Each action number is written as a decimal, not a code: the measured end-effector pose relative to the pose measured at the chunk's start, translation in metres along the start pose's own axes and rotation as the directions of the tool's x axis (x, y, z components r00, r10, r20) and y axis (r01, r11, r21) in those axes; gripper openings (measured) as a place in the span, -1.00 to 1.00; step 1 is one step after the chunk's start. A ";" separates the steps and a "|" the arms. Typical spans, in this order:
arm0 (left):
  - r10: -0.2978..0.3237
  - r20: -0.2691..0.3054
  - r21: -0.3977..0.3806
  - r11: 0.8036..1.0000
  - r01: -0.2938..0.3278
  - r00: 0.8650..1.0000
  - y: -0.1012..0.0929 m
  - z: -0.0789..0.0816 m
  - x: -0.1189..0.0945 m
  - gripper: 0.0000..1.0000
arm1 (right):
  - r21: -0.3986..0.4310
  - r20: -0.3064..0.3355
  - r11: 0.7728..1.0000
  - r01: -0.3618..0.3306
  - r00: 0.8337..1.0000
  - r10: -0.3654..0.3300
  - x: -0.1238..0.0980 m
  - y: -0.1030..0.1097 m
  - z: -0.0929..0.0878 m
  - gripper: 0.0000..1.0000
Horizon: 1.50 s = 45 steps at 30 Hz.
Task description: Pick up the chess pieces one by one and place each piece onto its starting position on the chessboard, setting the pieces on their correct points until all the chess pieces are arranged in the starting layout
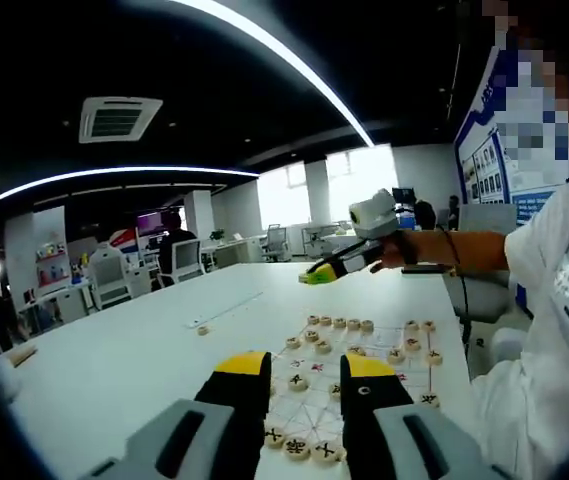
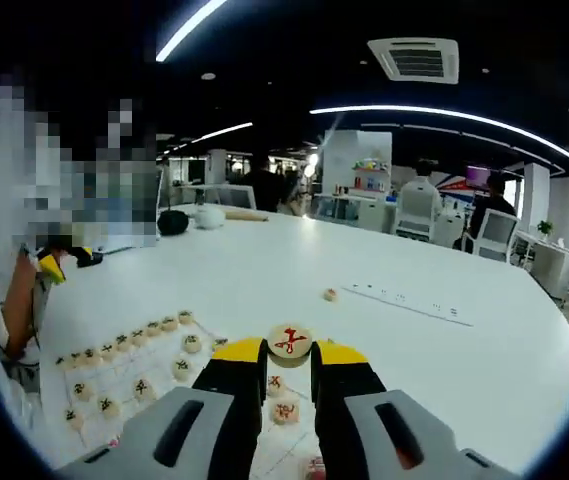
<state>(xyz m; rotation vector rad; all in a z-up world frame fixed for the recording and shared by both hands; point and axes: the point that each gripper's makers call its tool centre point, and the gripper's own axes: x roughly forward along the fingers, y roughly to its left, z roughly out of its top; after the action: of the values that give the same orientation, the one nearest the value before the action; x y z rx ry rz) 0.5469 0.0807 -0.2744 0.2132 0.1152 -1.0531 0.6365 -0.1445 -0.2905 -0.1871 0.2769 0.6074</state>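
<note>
The left gripper (image 1: 307, 375) hangs above the near edge of the chessboard (image 1: 356, 372) on the white counter (image 1: 124, 345), its jaws apart with nothing between them. Round pieces (image 1: 339, 323) line the board's far row. Beyond, a person's hand raises the right gripper (image 1: 316, 275) over the counter. One stray piece (image 1: 202, 330) lies left of the board.

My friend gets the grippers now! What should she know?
Right gripper: shut on a round piece with a red mark, held above the chessboard.
Left gripper: open, holding nothing, over the board.
Done: many pieces sit on board points, including a row along the far edge.
Left: place the held piece; one stray piece lies on the white table by the power strip.
</note>
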 end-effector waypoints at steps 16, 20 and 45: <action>0.007 0.003 -0.002 1.000 -0.007 1.000 0.002 0.000 -0.001 -0.41 | 0.052 -0.116 0.997 -0.061 0.991 0.066 -0.076 0.026 -0.098 -0.62; 0.011 0.004 -0.003 1.000 -0.011 1.000 0.004 0.001 -0.001 -0.41 | 0.050 -0.152 0.997 -0.062 0.986 0.069 -0.077 0.029 -0.113 -0.62; 0.012 0.005 -0.002 1.000 -0.012 1.000 0.003 0.001 -0.001 -0.41 | 0.095 -0.213 0.994 -0.051 0.975 0.070 -0.067 0.027 -0.134 -0.61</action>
<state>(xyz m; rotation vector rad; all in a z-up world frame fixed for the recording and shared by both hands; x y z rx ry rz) 0.5490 0.0827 -0.2734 0.2090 0.1099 -1.0420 0.5412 -0.1921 -0.3992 -0.1589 0.5206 0.6345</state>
